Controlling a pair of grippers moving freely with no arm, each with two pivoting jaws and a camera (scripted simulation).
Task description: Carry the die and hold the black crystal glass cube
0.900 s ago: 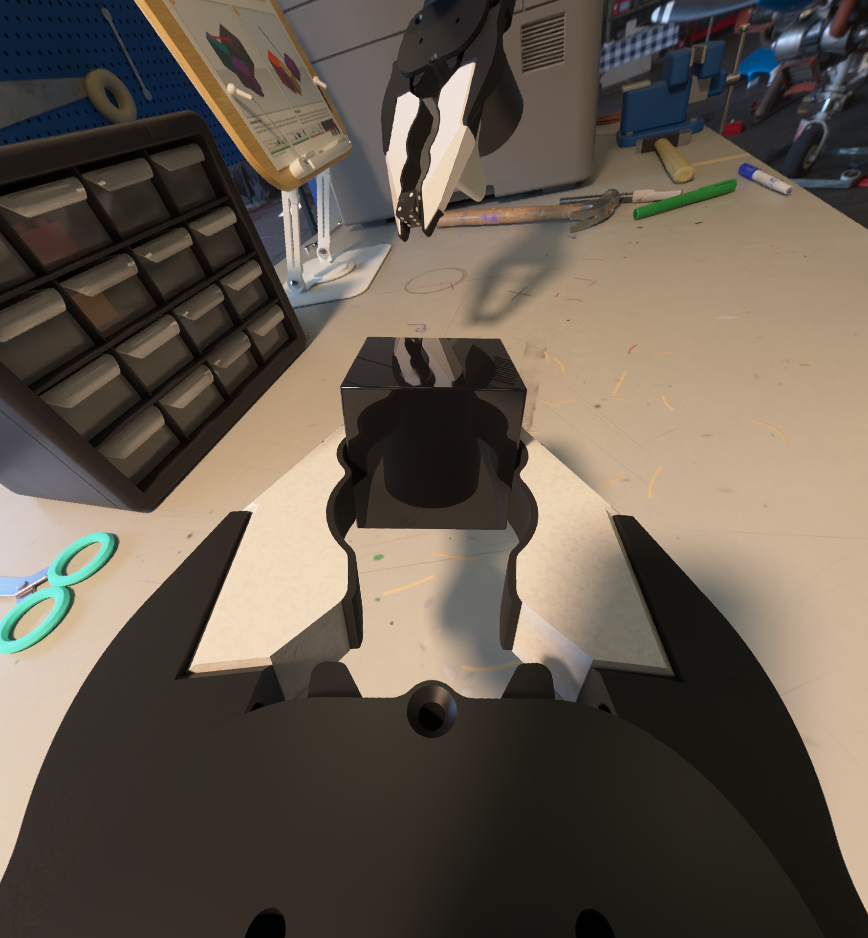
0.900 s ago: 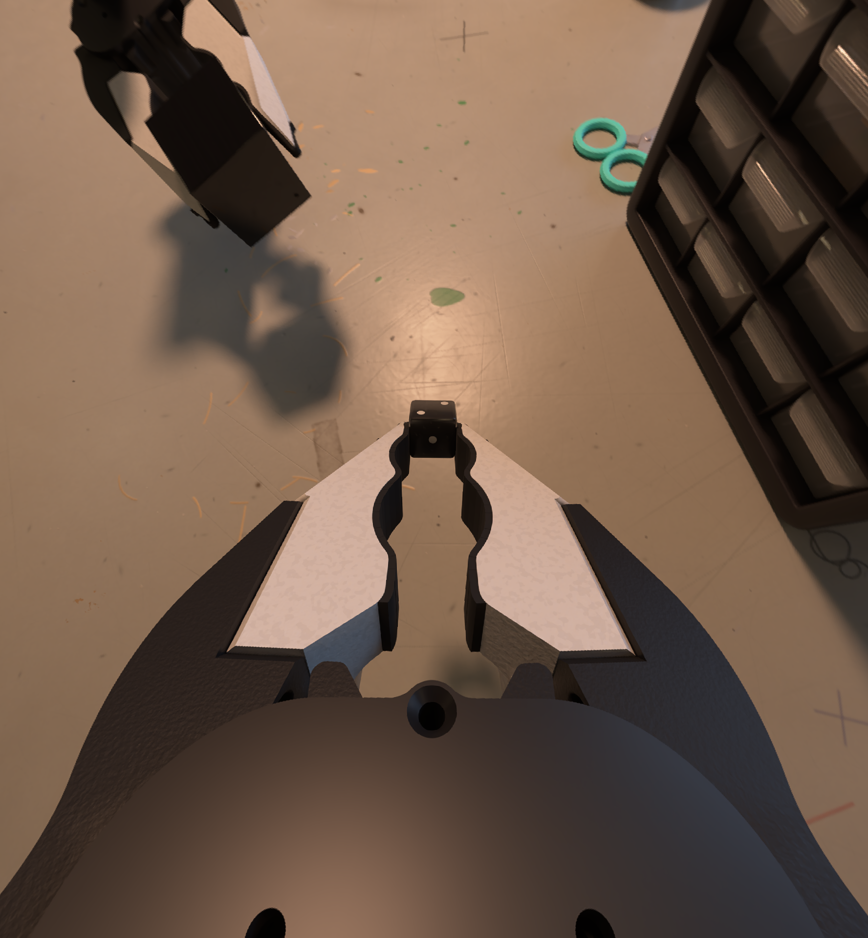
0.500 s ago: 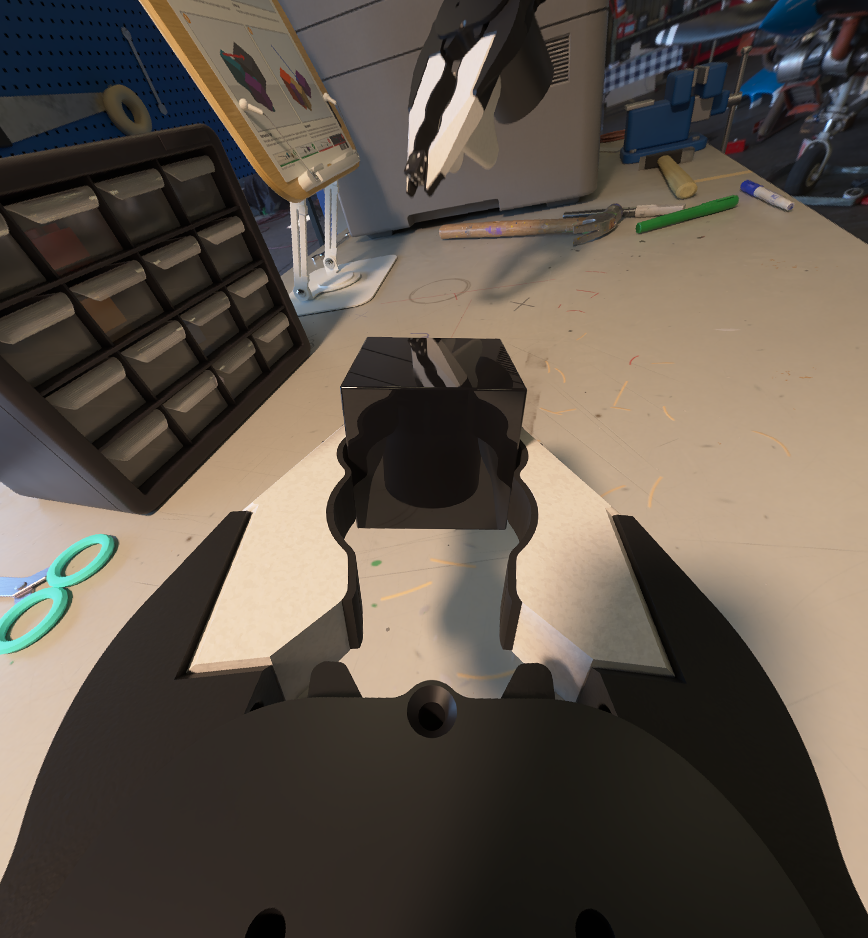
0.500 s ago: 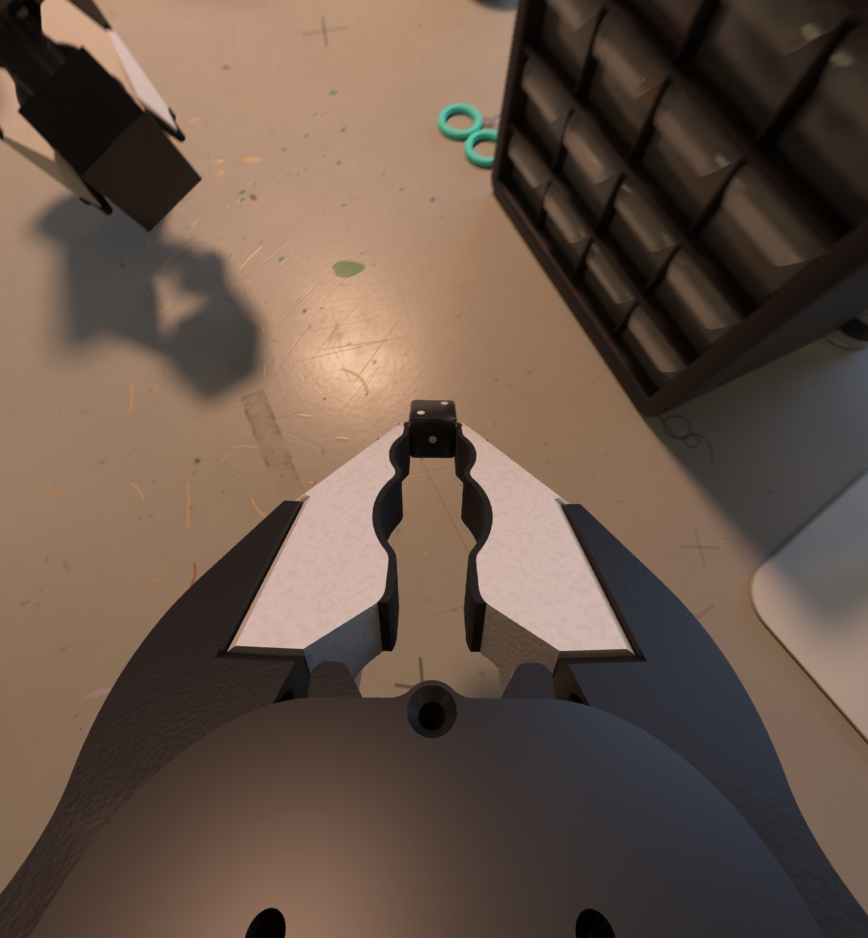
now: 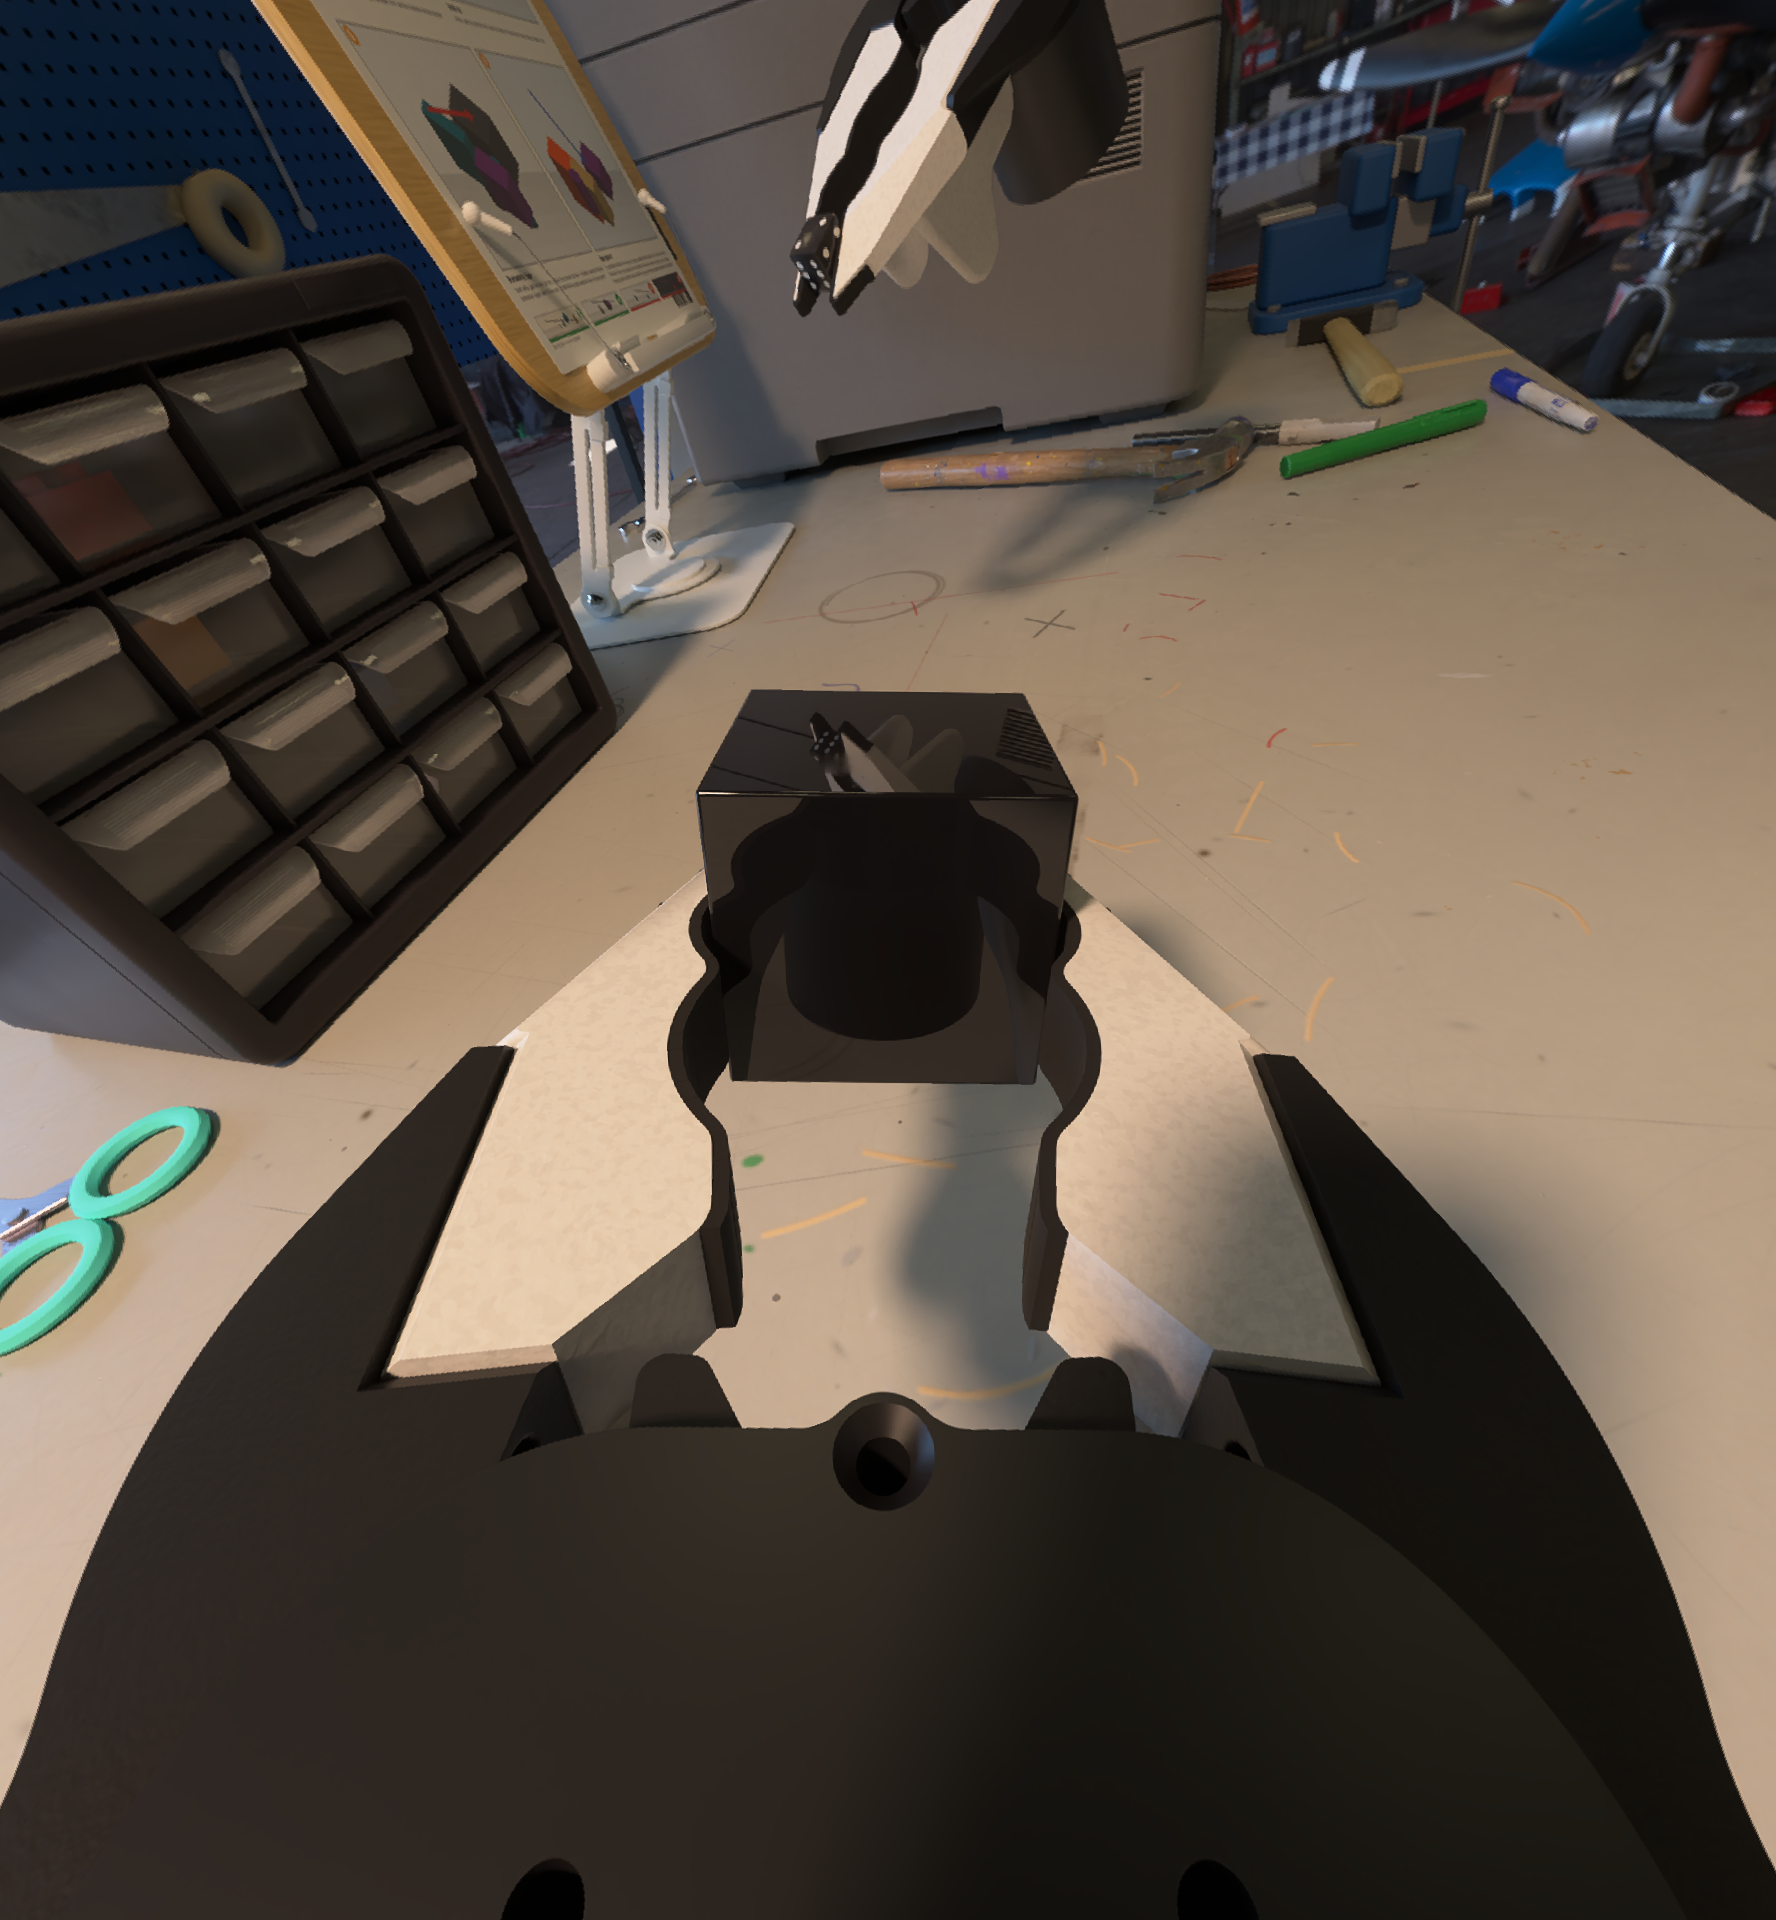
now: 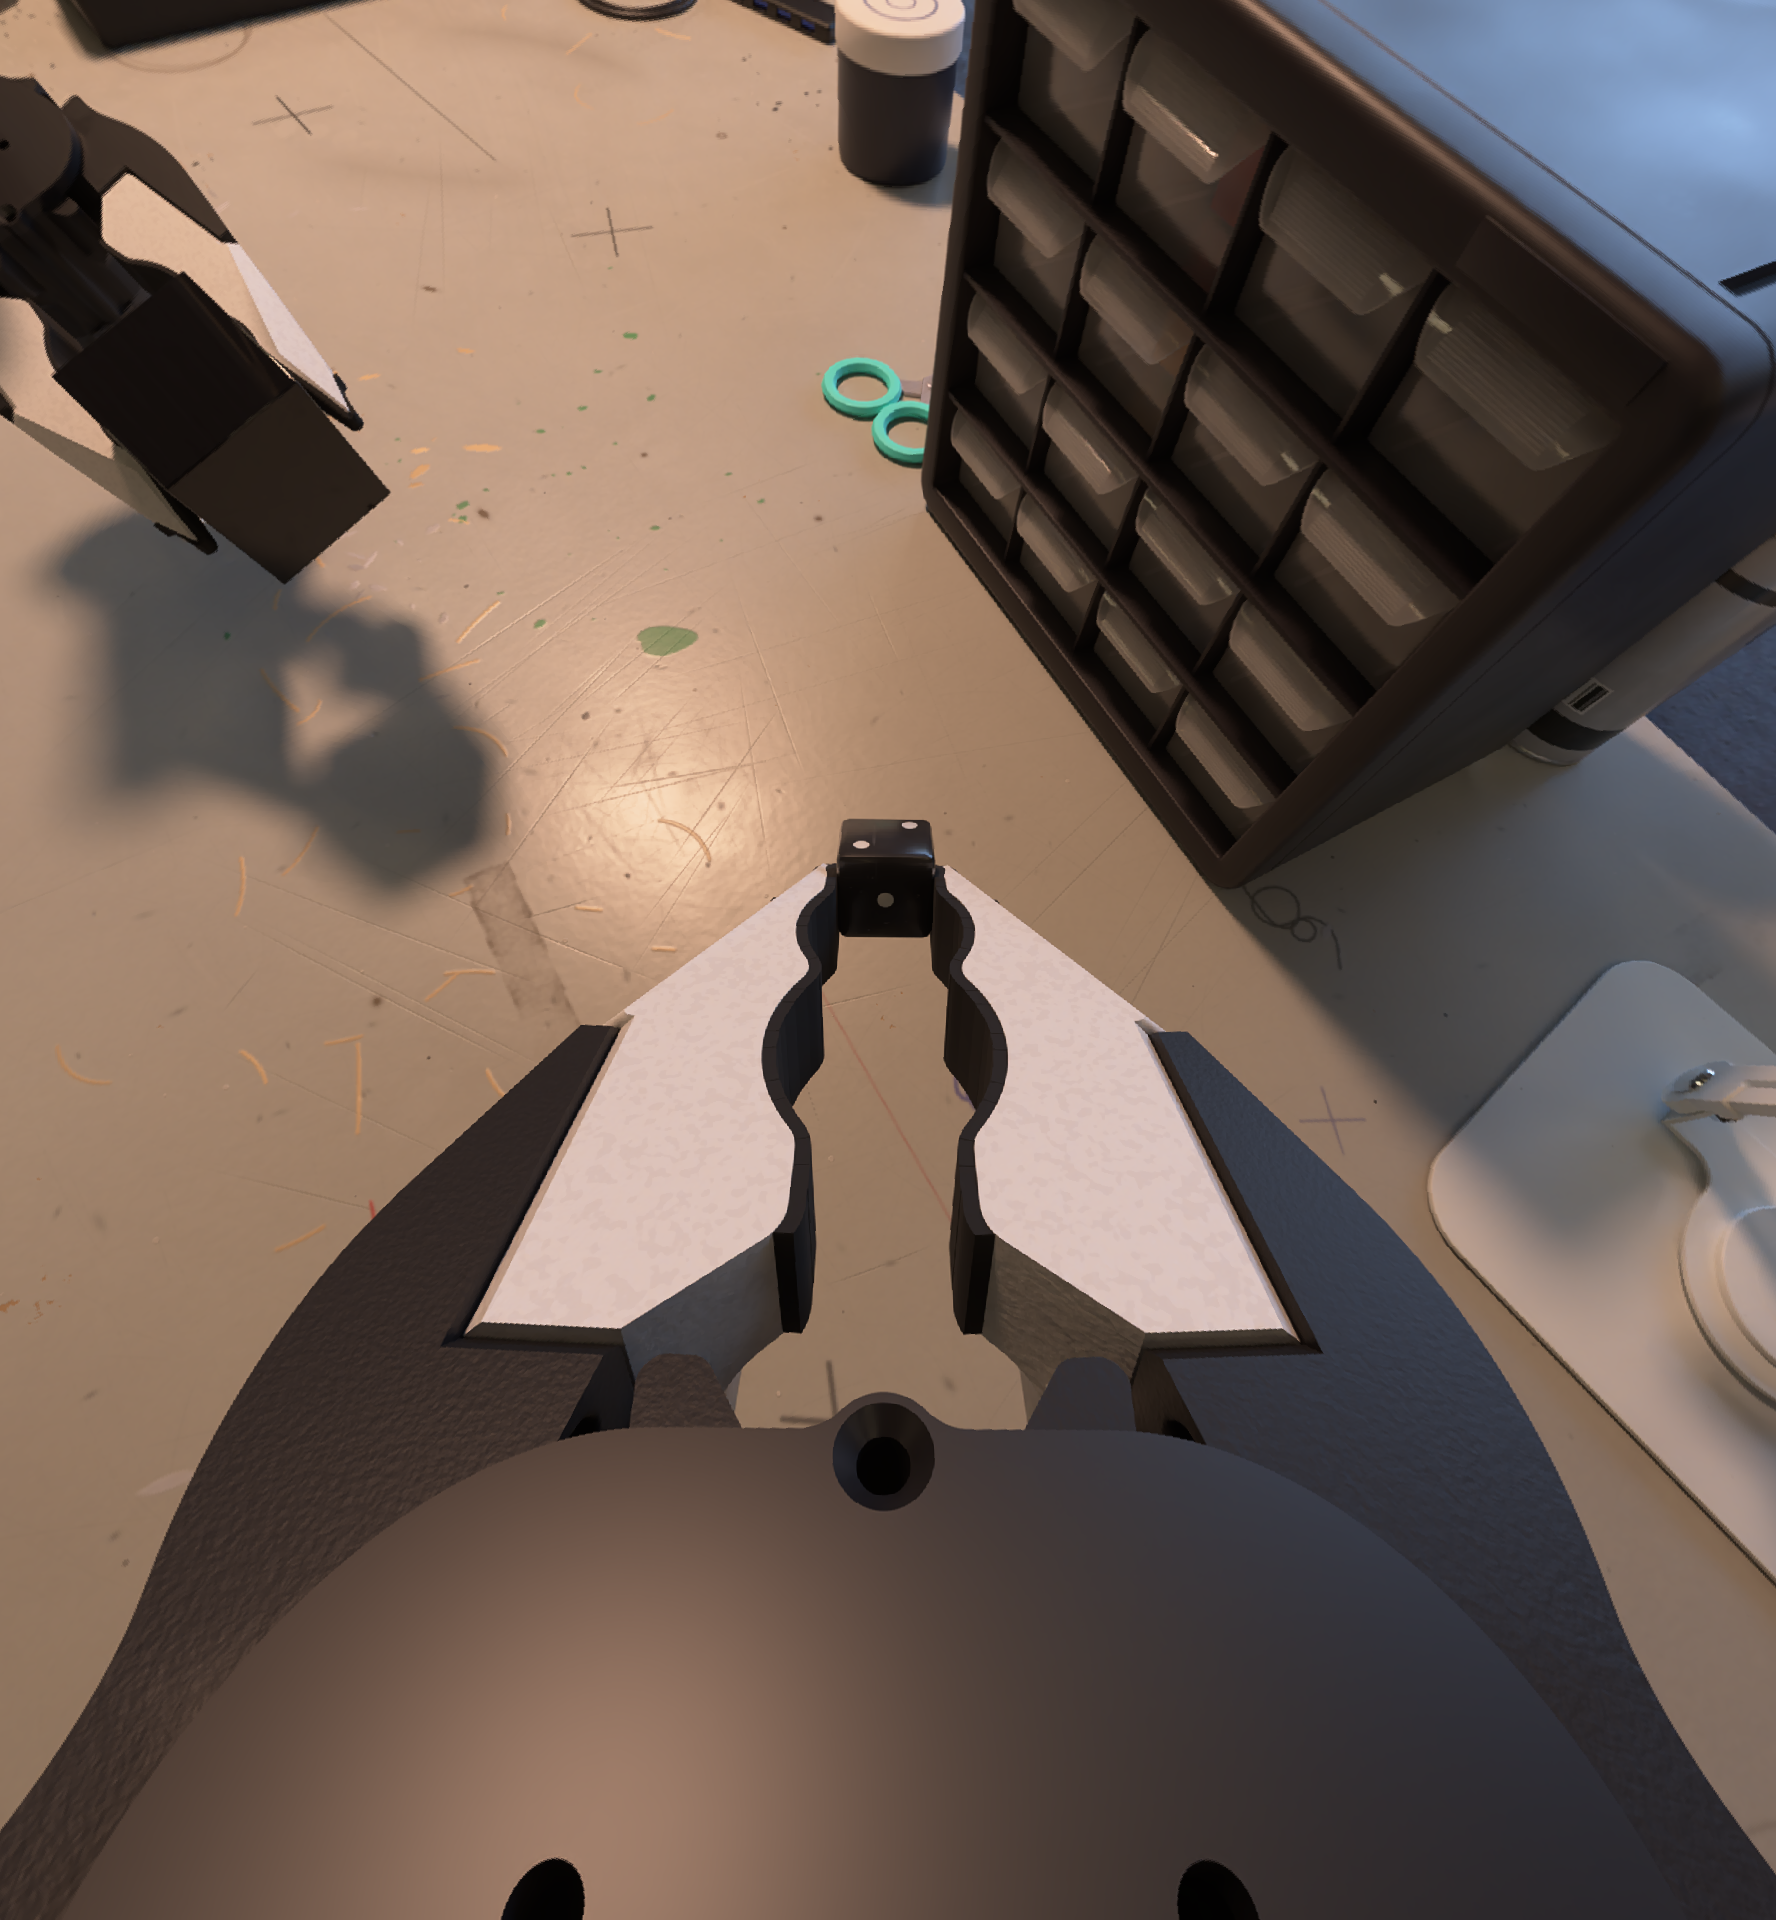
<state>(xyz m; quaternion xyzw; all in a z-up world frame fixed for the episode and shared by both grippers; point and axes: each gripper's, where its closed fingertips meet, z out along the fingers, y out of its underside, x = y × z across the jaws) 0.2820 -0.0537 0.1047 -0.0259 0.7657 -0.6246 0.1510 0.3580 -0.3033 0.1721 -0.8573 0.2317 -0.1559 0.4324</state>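
My left gripper (image 5: 884, 935) is shut on the black crystal glass cube (image 5: 884, 914), a glossy black block held above the bench. My right gripper (image 6: 884, 894) is shut on the die (image 6: 885, 878), a small black cube with white pips pinched at the fingertips. In the left wrist view the right gripper (image 5: 822, 275) hangs high at the back with the die (image 5: 813, 255) in its tips. In the right wrist view the left gripper (image 6: 271, 499) sits at the upper left with the glass cube (image 6: 276, 473), casting a shadow on the bench.
A dark drawer cabinet (image 5: 219, 644) (image 6: 1279, 436) stands to one side. Teal-handled scissors (image 5: 63, 1226) (image 6: 879, 405) lie near it. A clipboard on a white stand (image 5: 645, 561), a hammer (image 5: 1060, 462), a green marker (image 5: 1383, 442) and a grey machine (image 5: 915, 260) are at the back. A dark jar (image 6: 894, 94) stands farther off.
My right gripper has risen and swung toward the drawer cabinet with the die held. My left gripper has kept the glass cube, with the bench view shifting only slightly.
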